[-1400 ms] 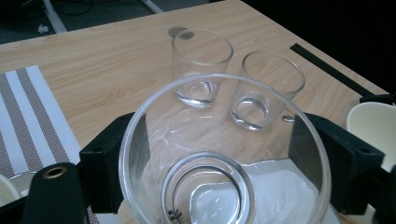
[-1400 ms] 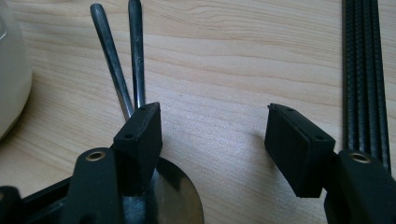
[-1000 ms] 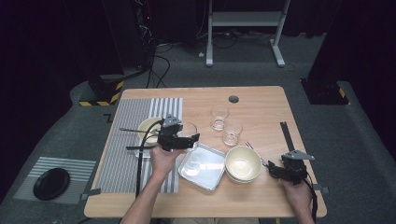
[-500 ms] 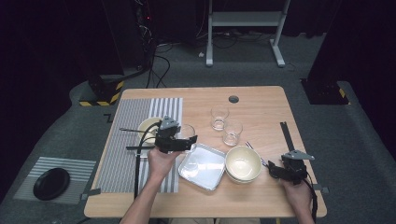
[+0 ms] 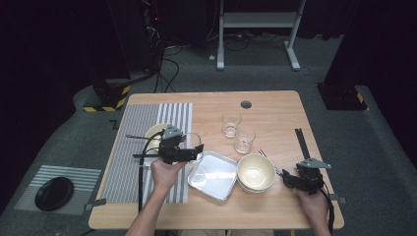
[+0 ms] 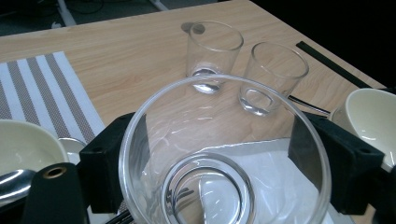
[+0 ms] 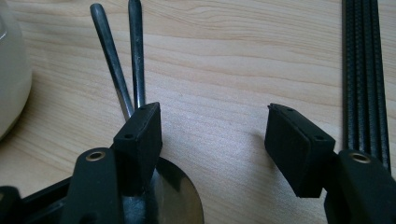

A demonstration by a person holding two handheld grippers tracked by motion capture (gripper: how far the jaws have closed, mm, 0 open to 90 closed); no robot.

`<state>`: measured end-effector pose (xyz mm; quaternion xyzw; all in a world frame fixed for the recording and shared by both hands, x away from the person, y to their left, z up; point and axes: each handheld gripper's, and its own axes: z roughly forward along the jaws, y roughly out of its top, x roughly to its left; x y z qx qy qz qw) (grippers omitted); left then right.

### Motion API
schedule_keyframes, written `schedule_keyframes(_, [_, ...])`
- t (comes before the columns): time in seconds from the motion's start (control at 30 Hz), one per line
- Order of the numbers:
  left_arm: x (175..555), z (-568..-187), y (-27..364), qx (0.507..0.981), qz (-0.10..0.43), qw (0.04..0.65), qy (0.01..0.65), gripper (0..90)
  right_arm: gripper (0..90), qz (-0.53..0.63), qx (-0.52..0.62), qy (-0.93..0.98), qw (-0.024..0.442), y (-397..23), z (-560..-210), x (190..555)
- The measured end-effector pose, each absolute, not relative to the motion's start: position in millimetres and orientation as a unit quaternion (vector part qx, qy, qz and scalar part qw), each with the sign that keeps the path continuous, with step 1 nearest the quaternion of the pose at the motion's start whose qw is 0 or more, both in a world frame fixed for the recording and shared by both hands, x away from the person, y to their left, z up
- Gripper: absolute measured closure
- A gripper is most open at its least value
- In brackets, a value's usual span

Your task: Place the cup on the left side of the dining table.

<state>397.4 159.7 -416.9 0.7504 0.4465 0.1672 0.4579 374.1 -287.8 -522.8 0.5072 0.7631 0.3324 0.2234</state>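
Note:
My left gripper (image 5: 194, 150) is shut on a clear glass (image 5: 193, 141), holding it just above the table between the striped placemat (image 5: 142, 123) and the metal tray (image 5: 214, 175). In the left gripper view the glass (image 6: 187, 116) spans the gap between both jaws of the left gripper (image 6: 217, 163), mouth toward the camera. My right gripper (image 5: 288, 180) rests low at the table's right front, open. Between the jaws of the right gripper (image 7: 215, 135) there is bare wood; a spoon (image 7: 175, 196) and two dark cutlery handles (image 7: 114, 56) lie by its left jaw.
Two empty glasses (image 5: 230, 124) (image 5: 244, 140) stand mid-table. Stacked cream bowls (image 5: 255, 172) sit right of the tray. A cream bowl (image 5: 156, 132) with cutlery rests on the placemat. A black strip (image 5: 301, 142) lies along the right side.
The left gripper has drifted slightly left with the glass still in it. The right gripper has stayed put.

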Motion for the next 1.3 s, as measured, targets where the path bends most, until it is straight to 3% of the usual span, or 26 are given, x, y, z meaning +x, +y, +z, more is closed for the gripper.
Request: schedule_keyframes(1.3, [377, -414, 184, 0.739, 0.178, 0.461, 0.458, 18.5, 36.5, 0.333, 0.507, 0.763, 0.223, -288, -523, 374])
